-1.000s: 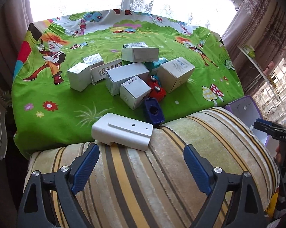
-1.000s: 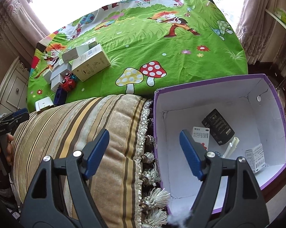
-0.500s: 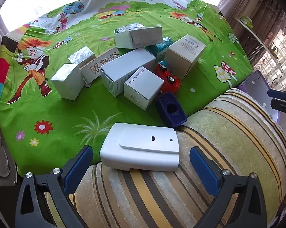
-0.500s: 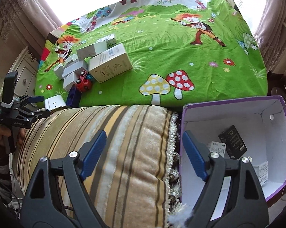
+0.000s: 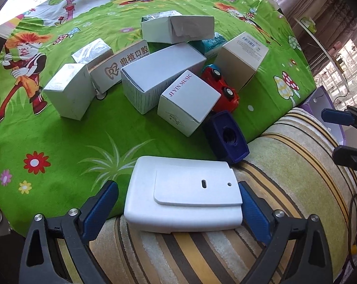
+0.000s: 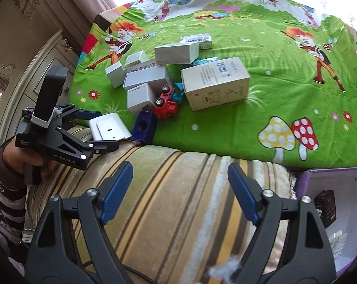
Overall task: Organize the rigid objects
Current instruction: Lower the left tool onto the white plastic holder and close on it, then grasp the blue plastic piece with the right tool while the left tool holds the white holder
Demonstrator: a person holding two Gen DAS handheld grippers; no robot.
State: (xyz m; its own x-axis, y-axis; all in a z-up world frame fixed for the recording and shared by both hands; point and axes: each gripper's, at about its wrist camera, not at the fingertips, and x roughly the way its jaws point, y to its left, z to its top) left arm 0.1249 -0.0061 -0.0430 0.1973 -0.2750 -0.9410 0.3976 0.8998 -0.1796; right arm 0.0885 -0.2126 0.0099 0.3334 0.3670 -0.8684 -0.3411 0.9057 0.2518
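A flat white plastic device (image 5: 183, 195) lies on the edge between the green cartoon bedspread (image 5: 60, 146) and a striped cushion (image 5: 296, 165). My left gripper (image 5: 178, 203) is open with its blue pads on either side of the device; the left pad stands apart from it. The device also shows in the right wrist view (image 6: 108, 129), inside the left gripper (image 6: 100, 130). My right gripper (image 6: 179, 189) is open and empty above the cushion (image 6: 178, 201). Behind lie a dark blue block (image 5: 227, 139), a red toy car (image 5: 222, 92) and several white boxes, one marked JI YIN MUSIC (image 5: 189, 101).
A purple box with white inside (image 6: 334, 213) stands at the right of the cushion and holds a black pack (image 6: 325, 206) and small items. A large white carton (image 6: 215, 86) lies on the bedspread. A cabinet (image 6: 36, 71) stands at the left. Curtains hang behind.
My left gripper has moved forward and down so the white device now sits between its pads. My right gripper has swung left, away from the purple box, over the cushion.
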